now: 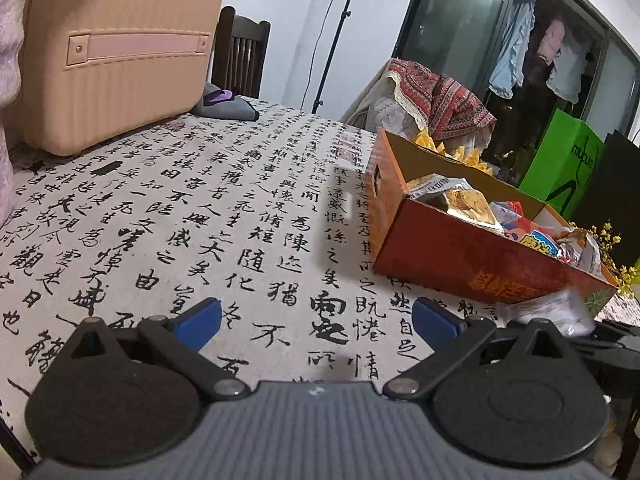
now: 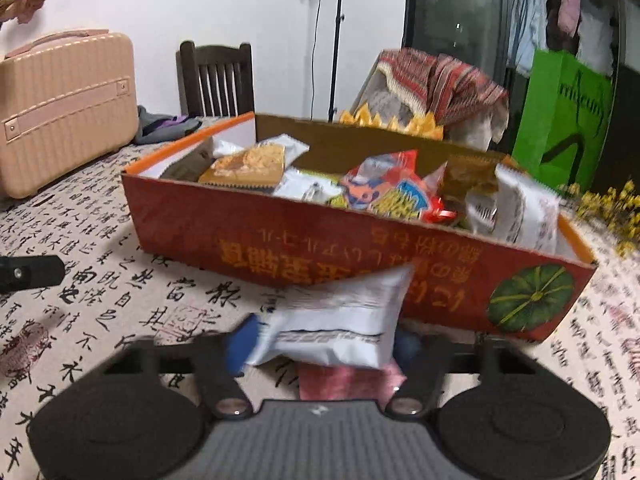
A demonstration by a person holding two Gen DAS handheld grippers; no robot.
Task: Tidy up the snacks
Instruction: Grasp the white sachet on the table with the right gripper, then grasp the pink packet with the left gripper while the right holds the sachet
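Observation:
A red cardboard box [image 2: 256, 236] with a pumpkin picture stands on the table and holds several snack packets [image 2: 392, 194]. My right gripper [image 2: 324, 340] is shut on a white snack packet [image 2: 340, 316], held just in front of the box's near wall. In the left wrist view my left gripper [image 1: 316, 322] is open and empty above the tablecloth, left of the box [image 1: 460, 256]. The white packet [image 1: 548, 312] shows there at the box's near corner.
A calligraphy tablecloth [image 1: 200, 220] covers the table. A pink hard case [image 1: 116, 52] and a grey cloth [image 1: 228, 104] lie at the far left. A dark chair [image 2: 218, 76], a green bag [image 2: 560, 120], yellow flowers [image 2: 612, 208] and a patterned cloth [image 2: 440, 80] stand behind.

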